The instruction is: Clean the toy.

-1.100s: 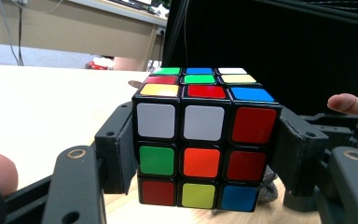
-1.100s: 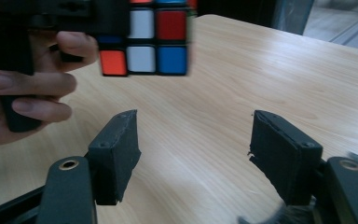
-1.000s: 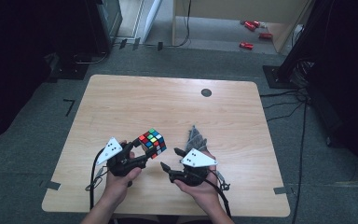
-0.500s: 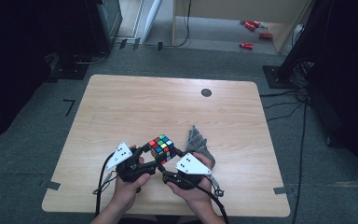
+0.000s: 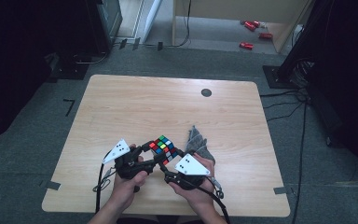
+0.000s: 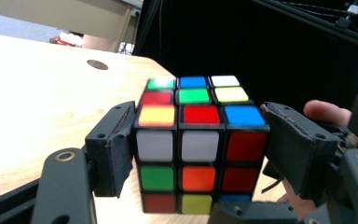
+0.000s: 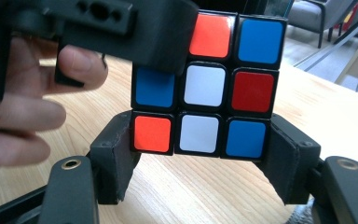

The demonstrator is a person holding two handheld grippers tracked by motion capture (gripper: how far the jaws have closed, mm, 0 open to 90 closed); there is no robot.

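Note:
A scrambled Rubik's cube (image 5: pixel 164 148) is held just above the front of the wooden table (image 5: pixel 168 107), between both hand-held grippers. My left gripper (image 5: pixel 152 153) comes at it from the left. In the left gripper view the cube (image 6: pixel 198 140) sits between the pads (image 6: pixel 121 149), which still touch its sides; these jaws have just been opening. My right gripper (image 5: pixel 168 162) reaches in from the right. In the right gripper view its pads (image 7: pixel 121 154) clamp the cube's (image 7: pixel 205 88) bottom layer. The left gripper's jaw covers the cube's upper left corner there.
A crumpled grey cloth (image 5: pixel 196 142) lies on the table just right of the cube, beside the right hand. A round black hole (image 5: pixel 206 92) sits near the far edge. Cables trail from both grippers off the front edge. Red items (image 5: pixel 247 45) lie on the floor beyond.
The two hands have come together. The cube moved a little right and turned, and the right gripper came in from the right and closed around its lower layer.

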